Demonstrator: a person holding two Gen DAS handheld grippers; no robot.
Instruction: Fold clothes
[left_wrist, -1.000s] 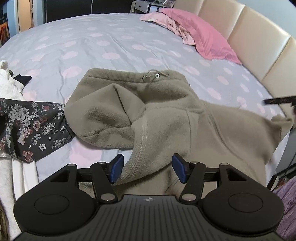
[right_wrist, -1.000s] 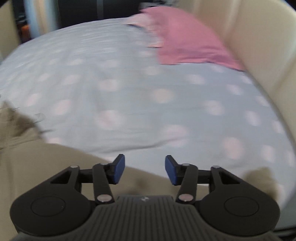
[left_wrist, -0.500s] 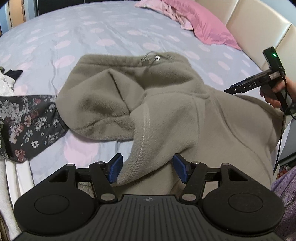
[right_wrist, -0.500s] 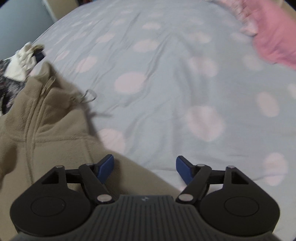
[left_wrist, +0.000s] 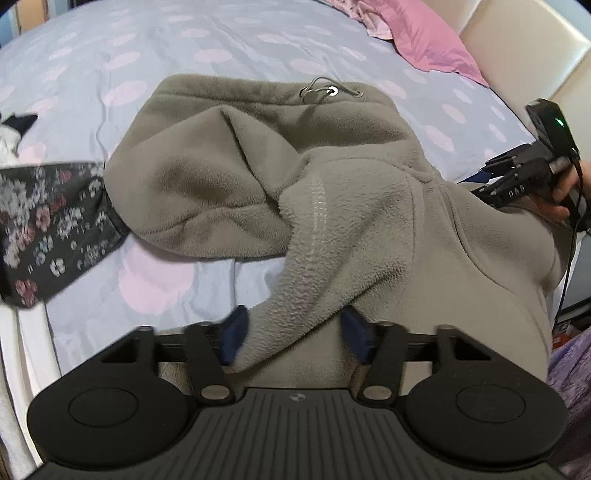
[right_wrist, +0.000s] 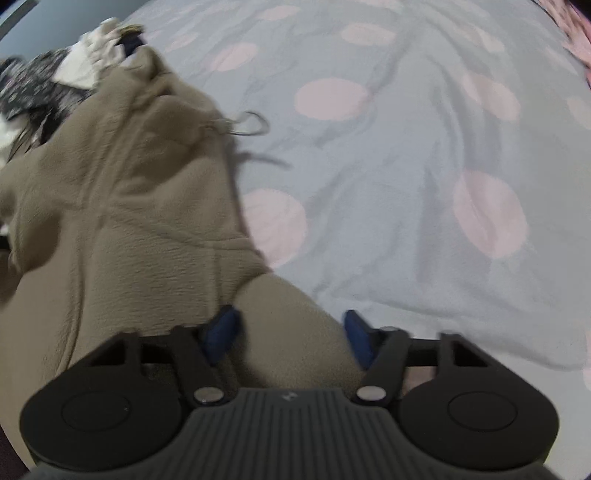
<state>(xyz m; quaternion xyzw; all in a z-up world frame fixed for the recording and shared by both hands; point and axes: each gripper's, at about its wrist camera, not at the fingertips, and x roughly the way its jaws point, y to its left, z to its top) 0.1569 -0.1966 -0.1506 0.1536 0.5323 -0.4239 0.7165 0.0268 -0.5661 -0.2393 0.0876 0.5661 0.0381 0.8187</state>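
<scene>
An olive-grey fleece hoodie (left_wrist: 332, 192) lies crumpled on the bed, hood at the far side with a drawstring eyelet (left_wrist: 333, 91). My left gripper (left_wrist: 295, 338) is open, its blue pads on either side of a fold of fleece at the near edge. My right gripper (right_wrist: 291, 334) is open too, with a fleece edge (right_wrist: 288, 317) between its pads; the hoodie (right_wrist: 122, 206) fills the left of that view. The right gripper also shows in the left wrist view (left_wrist: 517, 177), at the hoodie's right side, held by a hand.
The bed has a pale blue sheet with pink dots (left_wrist: 147, 66). A dark floral garment (left_wrist: 48, 221) and white clothes (right_wrist: 88, 62) lie left of the hoodie. Pink pillows (left_wrist: 424, 33) and a cream headboard (left_wrist: 524, 62) are at the far right.
Both grippers have moved in closer to the hoodie. The right gripper swung left from bare sheet and opened wider; fleece now lies between its pads. The left gripper stays open around the fold.
</scene>
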